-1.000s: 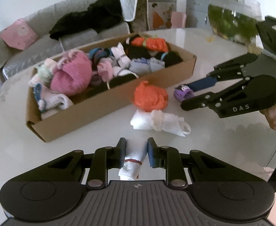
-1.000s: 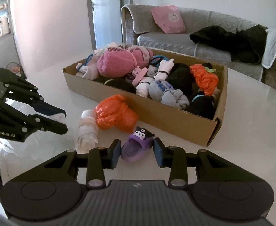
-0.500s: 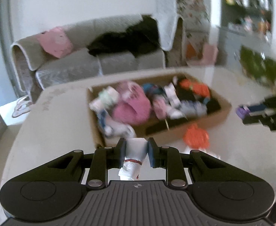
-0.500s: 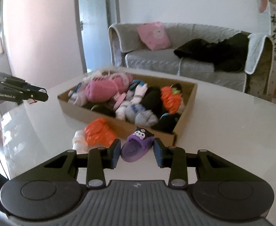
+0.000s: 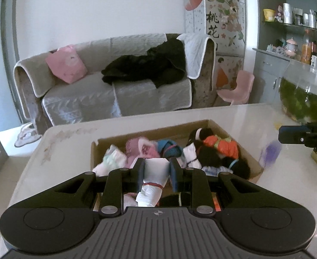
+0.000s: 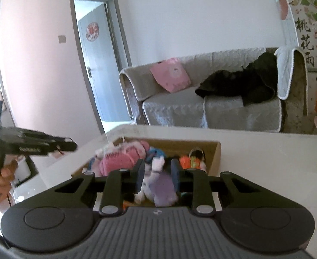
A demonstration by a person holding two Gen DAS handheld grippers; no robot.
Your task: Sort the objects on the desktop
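Your left tongs (image 5: pixel 156 170) clamp a white roll (image 5: pixel 153 180), right tongs (image 6: pixel 157 172) a purple slipper (image 6: pixel 162 188); carry both over the box (image 5: pixel 229 135), then release.

**Two gripper-mounted fisheyes, one shared room**

Each camera sits just behind its own gripper, whose black body fills the lower frame, and looks forward and slightly downward across the white tabletop (image 5: pixel 234 116). Both views share the open brown cardboard box (image 5: pixel 214 127) at mid-frame and the grey quilted sofa (image 6: pixel 201 108) behind it. The left gripper (image 6: pixel 71 145) enters the right view's left edge.
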